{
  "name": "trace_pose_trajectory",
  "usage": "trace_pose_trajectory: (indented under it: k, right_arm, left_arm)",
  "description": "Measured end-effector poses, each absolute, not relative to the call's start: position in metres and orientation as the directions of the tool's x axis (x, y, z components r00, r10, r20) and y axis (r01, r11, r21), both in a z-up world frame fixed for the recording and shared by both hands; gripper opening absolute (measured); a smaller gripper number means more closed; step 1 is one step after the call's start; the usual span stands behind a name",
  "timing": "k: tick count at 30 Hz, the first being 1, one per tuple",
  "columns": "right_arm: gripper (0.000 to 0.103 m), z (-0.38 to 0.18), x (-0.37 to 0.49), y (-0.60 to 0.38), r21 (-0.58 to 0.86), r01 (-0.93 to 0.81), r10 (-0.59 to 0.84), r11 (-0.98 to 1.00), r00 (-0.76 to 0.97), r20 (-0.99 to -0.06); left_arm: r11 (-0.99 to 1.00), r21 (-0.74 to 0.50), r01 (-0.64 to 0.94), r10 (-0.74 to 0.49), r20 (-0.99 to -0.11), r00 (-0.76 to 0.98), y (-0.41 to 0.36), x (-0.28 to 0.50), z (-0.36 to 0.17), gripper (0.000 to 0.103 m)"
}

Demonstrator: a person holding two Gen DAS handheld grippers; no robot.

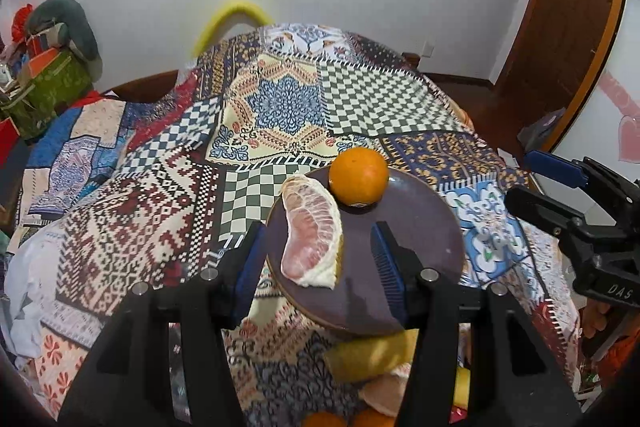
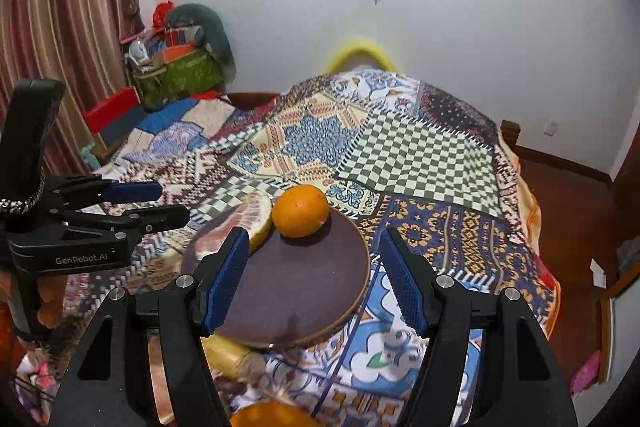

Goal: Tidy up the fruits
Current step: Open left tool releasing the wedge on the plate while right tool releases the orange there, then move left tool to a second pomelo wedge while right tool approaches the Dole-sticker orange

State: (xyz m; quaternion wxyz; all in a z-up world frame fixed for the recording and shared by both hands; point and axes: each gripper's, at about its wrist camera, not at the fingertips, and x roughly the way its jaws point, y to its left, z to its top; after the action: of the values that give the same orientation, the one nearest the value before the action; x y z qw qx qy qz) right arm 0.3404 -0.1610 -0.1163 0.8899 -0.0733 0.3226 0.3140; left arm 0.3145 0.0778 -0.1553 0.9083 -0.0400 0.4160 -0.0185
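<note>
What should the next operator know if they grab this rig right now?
Left gripper: jaws open, empty, over the plate beside the pomelo wedge.
Right gripper: jaws open, empty, also over the plate.
Done: orange and pomelo wedge sit on the plate, on the patterned cloth.
Left: more fruit lies off the plate at the near edge, including another orange and a yellow piece. Probably these go next.

— How are the left tongs (image 1: 320, 267) held?
— Spread wide, blue pads (image 1: 386, 269) apart, nothing gripped.
— And the right tongs (image 2: 316, 279)?
— Likewise parted, nothing clasped; both are held side by side.
</note>
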Motion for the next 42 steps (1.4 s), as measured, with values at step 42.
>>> trace_pose_trajectory:
  k: [42]
  right_arm:
    - [0.064,-0.189,0.248,-0.213,0.111,-0.513,0.418,0.851,0.535,-0.734]
  left_arm:
    - [0.982,-0.189,0.016,-0.168,-0.826,0.538,0.001,0.185,-0.215,0.052]
